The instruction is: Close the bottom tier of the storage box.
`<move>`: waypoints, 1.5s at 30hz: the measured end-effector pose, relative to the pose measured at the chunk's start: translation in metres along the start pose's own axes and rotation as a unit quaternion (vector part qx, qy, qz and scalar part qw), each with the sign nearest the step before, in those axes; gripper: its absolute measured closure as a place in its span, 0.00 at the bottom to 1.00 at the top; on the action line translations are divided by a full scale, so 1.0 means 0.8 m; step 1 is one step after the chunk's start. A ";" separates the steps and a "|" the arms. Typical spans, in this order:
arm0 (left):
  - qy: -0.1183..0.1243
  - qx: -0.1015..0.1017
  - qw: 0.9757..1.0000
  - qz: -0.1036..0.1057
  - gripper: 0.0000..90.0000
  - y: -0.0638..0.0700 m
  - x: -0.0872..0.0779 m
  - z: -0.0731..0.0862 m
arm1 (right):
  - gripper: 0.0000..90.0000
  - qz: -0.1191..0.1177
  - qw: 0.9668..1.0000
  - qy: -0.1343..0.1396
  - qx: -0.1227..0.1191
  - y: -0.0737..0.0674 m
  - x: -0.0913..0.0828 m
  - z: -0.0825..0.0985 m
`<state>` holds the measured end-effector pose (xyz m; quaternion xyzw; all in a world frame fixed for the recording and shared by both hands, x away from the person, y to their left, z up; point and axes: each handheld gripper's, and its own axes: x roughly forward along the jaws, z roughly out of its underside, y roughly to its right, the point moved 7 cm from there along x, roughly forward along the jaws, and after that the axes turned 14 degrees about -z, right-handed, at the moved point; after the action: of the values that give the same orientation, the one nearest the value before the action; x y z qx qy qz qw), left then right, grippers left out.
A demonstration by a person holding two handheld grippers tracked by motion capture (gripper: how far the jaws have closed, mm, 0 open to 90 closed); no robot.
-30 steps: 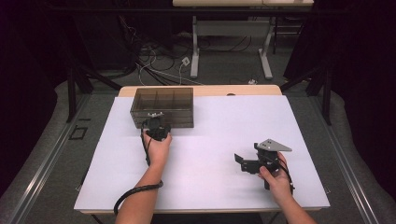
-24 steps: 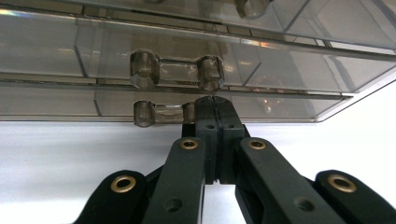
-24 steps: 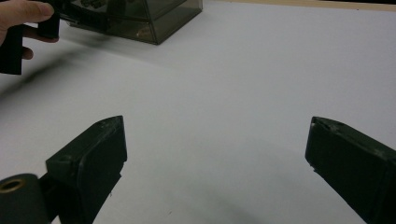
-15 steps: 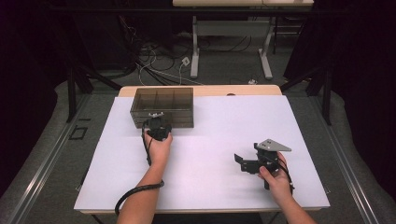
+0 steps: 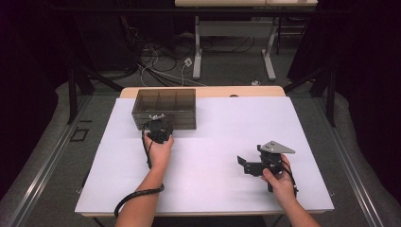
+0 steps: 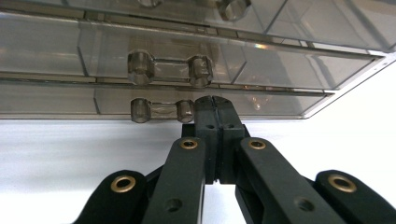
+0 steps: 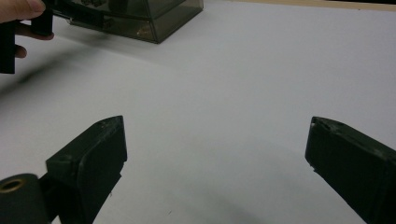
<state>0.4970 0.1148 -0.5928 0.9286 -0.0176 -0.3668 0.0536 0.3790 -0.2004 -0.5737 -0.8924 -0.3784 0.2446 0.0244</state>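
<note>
Smoky clear plastic drawer box [image 5: 164,108] sits at the far left of the white table [image 5: 213,142]; the left gripper [image 6: 215,103], jaws pressed together on nothing, noses up just beside the bottom drawer's clear bar handle [image 6: 161,110], while the right gripper [image 7: 215,154] hovers near right, jaws spread wide and empty
</note>
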 end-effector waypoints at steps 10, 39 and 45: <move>0.010 0.003 1.000 0.016 0.97 -0.001 -0.012 -0.004 | 0.06 0.001 1.000 0.001 0.000 0.001 0.000 0.000; 0.058 0.071 0.993 0.079 0.63 0.011 -0.049 -0.007 | 0.06 0.000 1.000 0.004 0.002 0.001 -0.002 -0.001; 0.066 0.083 0.991 0.087 0.56 0.013 -0.059 -0.005 | 0.06 0.001 1.000 0.002 0.001 0.002 -0.003 -0.001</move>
<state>0.4653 0.1083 -0.5564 0.9468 -0.1256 -0.2962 0.0092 0.3790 -0.2029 -0.5723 -0.8933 -0.3773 0.2429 0.0258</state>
